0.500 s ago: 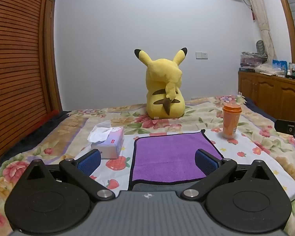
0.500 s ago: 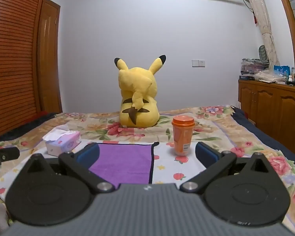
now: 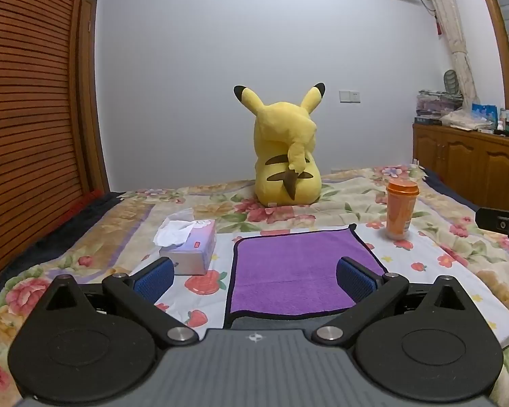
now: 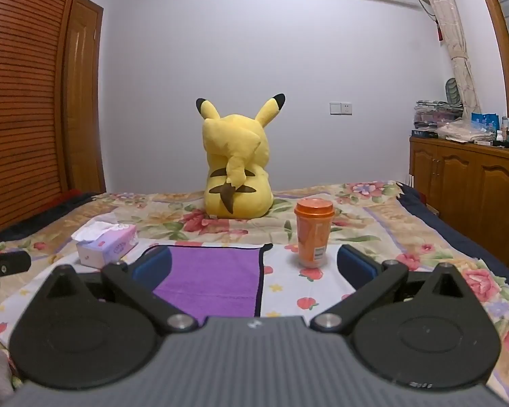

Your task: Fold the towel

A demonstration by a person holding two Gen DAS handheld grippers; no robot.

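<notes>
Purple towel (image 3: 298,271) lies flat on bedspread (image 3: 424,254), unfolded, both left gripper (image 3: 254,279) and right gripper (image 4: 252,264) spread wide, empty, poised near its front edge for corner grabs.

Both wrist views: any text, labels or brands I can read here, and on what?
No text reads clearly.
Tissue box: small red label, too blurred to read.
Orange cup: white label patch, print too small.
Left gripper body: a small emblem, no letters.
Purple towel: no visible text.
</notes>
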